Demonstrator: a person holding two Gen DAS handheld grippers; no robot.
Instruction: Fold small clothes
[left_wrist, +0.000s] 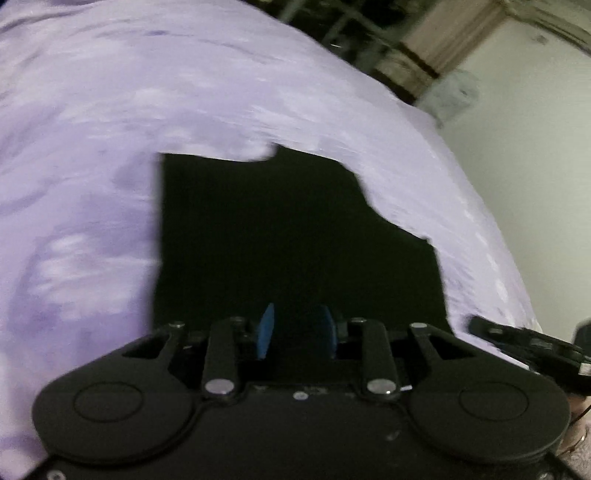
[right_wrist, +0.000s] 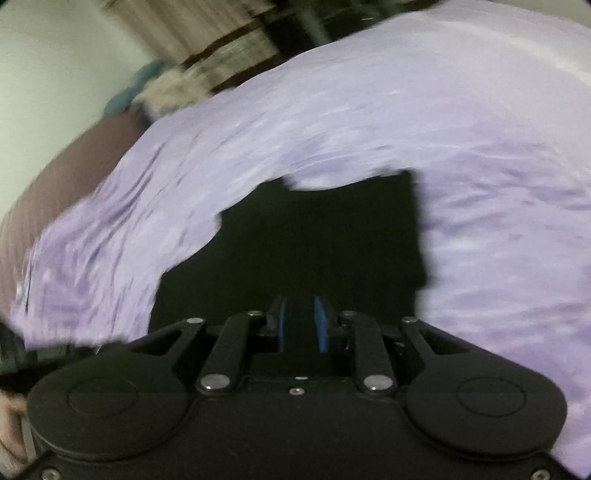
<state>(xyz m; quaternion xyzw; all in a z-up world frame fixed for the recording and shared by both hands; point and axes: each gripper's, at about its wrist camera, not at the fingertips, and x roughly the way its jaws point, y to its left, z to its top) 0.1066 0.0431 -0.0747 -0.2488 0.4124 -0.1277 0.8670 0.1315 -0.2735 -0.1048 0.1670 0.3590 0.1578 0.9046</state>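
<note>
A black garment (left_wrist: 288, 229) lies flat on a lavender sheet (left_wrist: 92, 147), with straight edges and a stepped outline on its right side. My left gripper (left_wrist: 297, 330) hovers over its near edge, blue pads (left_wrist: 266, 330) clearly apart, with nothing seen pinched. In the right wrist view the same black garment (right_wrist: 325, 236) lies on the sheet (right_wrist: 480, 221). My right gripper (right_wrist: 302, 325) stands over its near edge with a narrow gap between the blue pads (right_wrist: 322, 325). Only darkness shows in that gap. Both views are blurred.
The sheet's edge falls away towards a pale wall (left_wrist: 535, 147). A brown cover (right_wrist: 55, 177) and a teal and beige heap (right_wrist: 147, 88) lie past the sheet's left edge. Part of the other gripper (left_wrist: 524, 339) shows at the right. A hand (right_wrist: 11, 417) shows at the lower left.
</note>
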